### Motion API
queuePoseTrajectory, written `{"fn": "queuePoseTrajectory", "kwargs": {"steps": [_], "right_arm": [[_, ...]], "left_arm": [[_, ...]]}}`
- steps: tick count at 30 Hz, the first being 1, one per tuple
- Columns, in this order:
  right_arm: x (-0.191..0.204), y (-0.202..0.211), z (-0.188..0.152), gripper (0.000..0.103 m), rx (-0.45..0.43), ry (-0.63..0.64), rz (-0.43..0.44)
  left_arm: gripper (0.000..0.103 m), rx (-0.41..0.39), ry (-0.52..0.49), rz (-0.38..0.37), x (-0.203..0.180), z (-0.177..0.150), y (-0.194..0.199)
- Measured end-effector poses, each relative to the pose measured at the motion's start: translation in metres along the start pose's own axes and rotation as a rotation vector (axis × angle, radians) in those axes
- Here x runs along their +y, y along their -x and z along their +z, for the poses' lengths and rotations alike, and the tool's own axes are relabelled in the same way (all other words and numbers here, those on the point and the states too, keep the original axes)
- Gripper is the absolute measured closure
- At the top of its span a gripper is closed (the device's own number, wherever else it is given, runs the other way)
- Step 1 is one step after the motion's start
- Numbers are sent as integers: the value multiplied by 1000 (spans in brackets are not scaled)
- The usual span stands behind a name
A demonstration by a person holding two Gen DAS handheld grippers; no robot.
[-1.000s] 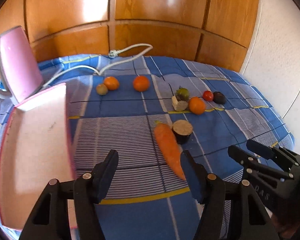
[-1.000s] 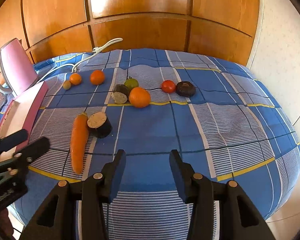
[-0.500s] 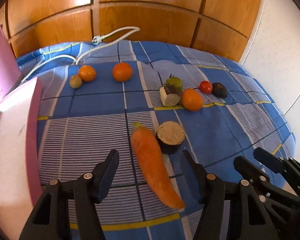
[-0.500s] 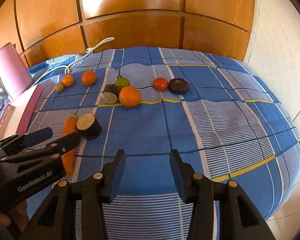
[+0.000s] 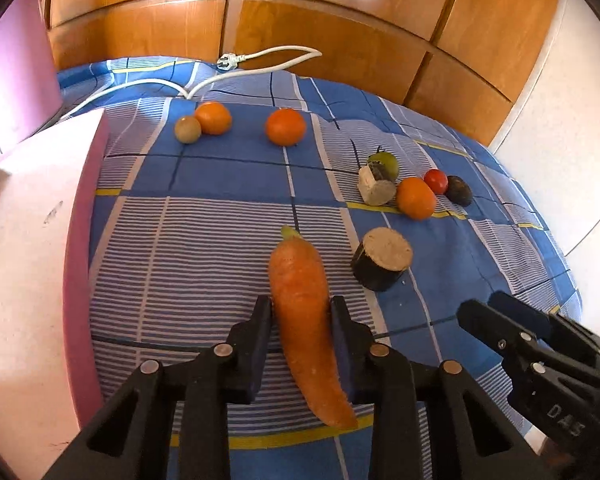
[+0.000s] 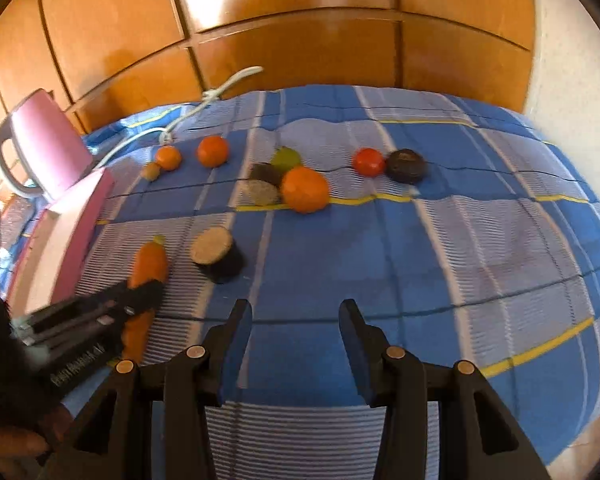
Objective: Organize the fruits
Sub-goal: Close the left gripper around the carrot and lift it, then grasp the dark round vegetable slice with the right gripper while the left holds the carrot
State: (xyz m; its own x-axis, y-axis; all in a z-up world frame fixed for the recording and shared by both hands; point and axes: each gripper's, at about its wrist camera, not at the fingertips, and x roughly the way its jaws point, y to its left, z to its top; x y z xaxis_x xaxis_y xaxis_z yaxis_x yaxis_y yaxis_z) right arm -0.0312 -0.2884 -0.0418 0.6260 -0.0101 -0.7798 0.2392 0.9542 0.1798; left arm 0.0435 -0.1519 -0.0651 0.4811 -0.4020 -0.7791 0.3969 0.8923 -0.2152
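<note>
Left wrist view: left gripper (image 5: 300,312) has its fingers (image 5: 260,320) closed narrow on the carrot (image 5: 302,304), one each side of its thick mid part, touching; carrot lies lengthwise w/ green top pointing far, tip near the camera, resting on the blue checked bedspread (image 5: 220,248). Just right of it a cut dark-skinned piece (image 5: 382,258), cut face up. Farther right a cluster: second cut piece (image 5: 374,190), green fruit (image 5: 384,162), orange (image 5: 416,198), tomato (image 5: 436,181), dark avocado-like fruit (image 5: 459,191). Far left: small brownish fruit (image 5: 187,129) touching a mandarin (image 5: 213,118), another orange fruit (image 5: 285,127) apart. Pink tray (image 5: 28,240) along the left edge, white cable (image 5: 220,76) at the far side. Right wrist view: right gripper (image 6: 296,320) has fingers wide apart, nothing between, hovering over bare bedspread near the middle; pink kettle (image 6: 48,148) far left. Step in hand, I'd judge: grasp on carrot just made, lift not yet begun. Next move prob. calls for a straight lift w/ firm grip since the taper could slip, then carry left toward the tray, clear of the cut piece.
</note>
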Motion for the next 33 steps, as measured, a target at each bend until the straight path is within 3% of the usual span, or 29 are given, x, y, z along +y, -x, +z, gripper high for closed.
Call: {"fn": "queuePoseTrajectory", "kwargs": {"steps": [5,8,16,20,28,33], "right_arm": [[15,-3,14,57,5,51,60],[23,-6,17,57,11,88,70],[35,-26,24,57,9,195,25],[35,-33,29,57,0,224,62],[44,-32,29,57,-9,293,115],[44,-46,31,57,11,292,98]], "left_arm": [[72,-14,-3,9,0,-1,1],[75,-36,3,61,2,-2,9],[72,-57,13,30,12,-7,2],[72,-71,7,32,13,-7,0],[73,-103,-57,146,2,-13,6],[76,-109,-59,134,5,-15,4]]}}
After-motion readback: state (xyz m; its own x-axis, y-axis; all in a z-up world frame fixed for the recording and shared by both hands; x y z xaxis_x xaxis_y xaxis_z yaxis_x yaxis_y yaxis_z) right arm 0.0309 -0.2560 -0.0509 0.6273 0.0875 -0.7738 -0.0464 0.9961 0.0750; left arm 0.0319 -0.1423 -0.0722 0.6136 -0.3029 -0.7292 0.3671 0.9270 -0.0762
